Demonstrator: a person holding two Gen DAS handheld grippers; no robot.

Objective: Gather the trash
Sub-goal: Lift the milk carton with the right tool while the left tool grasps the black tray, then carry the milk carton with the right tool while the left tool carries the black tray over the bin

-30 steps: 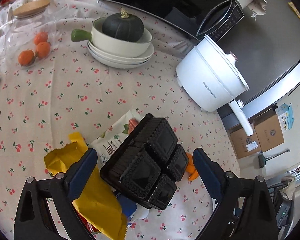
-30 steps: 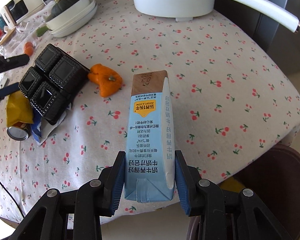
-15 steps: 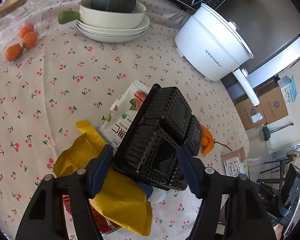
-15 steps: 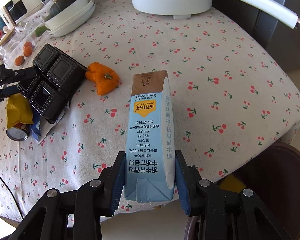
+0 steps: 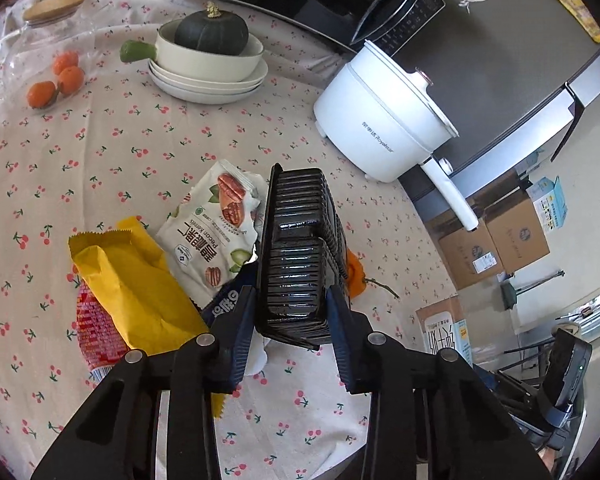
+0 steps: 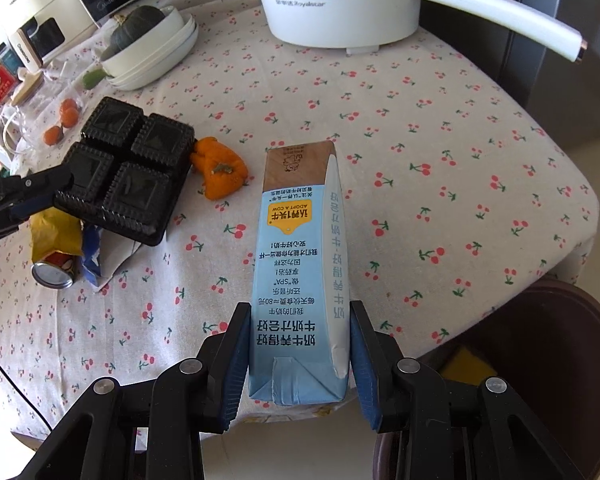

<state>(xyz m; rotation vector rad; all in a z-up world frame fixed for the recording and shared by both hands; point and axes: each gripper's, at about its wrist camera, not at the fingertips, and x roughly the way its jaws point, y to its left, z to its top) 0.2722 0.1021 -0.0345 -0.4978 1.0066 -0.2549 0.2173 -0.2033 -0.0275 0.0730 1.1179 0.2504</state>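
Black tray (image 5: 298, 256) edgewise between left claw (image 5: 291, 316) fingers.

The left hand-held gripper (image 5: 291, 312) was clamped on a black plastic tray (image 5: 298, 256), which stood on edge between its blue pads (image 5: 242, 330), ribbed side toward the camera. Beneath and to the left lay a yellow wrapper (image 5: 132, 280), a pecan snack bag (image 5: 214, 232), a red can (image 5: 96, 332) and a blue packet (image 5: 226, 300) on the cherry-print tabletop (image 5: 100, 160). An orange pepper (image 5: 356, 278) peeked out just right of the tray. Farther back stood a white electric pot (image 5: 380, 128) and stacked plates (image 5: 208, 84) carrying a dark green squash (image 5: 212, 34).
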